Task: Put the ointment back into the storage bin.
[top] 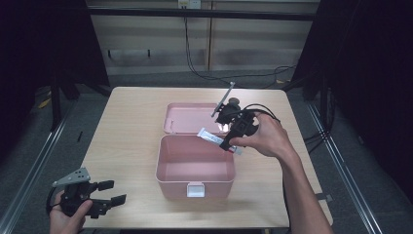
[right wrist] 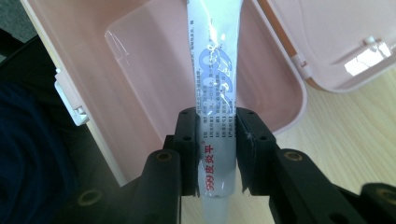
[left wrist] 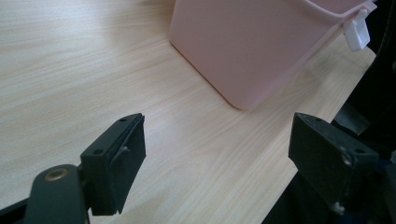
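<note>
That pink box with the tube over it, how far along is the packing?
Done: the pink box stands open, lid flipped back, and its inside looks bare. In hand: the right gripper clamps a white tube above the box's rim. Left: lowering it in, releasing, probably closing the lid. The left gripper waits open.

Two black grippers: left gripper (top: 111, 192) with a grey three-cornered plate on top, right gripper (top: 229, 145) trailing a black cable. Brass-coloured screws near flat jaws. Bare forearms.
</note>
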`<control>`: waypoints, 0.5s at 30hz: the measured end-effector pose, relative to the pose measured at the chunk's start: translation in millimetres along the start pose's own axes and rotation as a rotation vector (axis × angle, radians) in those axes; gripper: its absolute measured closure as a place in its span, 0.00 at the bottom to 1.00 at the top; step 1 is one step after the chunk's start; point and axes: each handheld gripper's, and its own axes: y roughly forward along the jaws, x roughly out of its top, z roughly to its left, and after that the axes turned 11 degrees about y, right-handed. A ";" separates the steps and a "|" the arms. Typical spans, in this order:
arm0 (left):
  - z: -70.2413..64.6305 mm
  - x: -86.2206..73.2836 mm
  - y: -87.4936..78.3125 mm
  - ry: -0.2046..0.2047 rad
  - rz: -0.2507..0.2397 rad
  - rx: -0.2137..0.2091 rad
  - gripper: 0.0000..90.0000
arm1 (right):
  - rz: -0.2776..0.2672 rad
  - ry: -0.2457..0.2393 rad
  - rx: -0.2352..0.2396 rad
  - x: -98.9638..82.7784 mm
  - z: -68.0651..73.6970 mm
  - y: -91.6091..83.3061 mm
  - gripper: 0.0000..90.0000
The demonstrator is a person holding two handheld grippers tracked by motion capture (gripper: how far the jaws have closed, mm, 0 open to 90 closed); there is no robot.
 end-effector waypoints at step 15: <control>0.1 -0.1 0.0 0.000 -0.002 -0.002 0.21 | 0.057 -0.093 0.016 20.2 8.5 30.8 0.80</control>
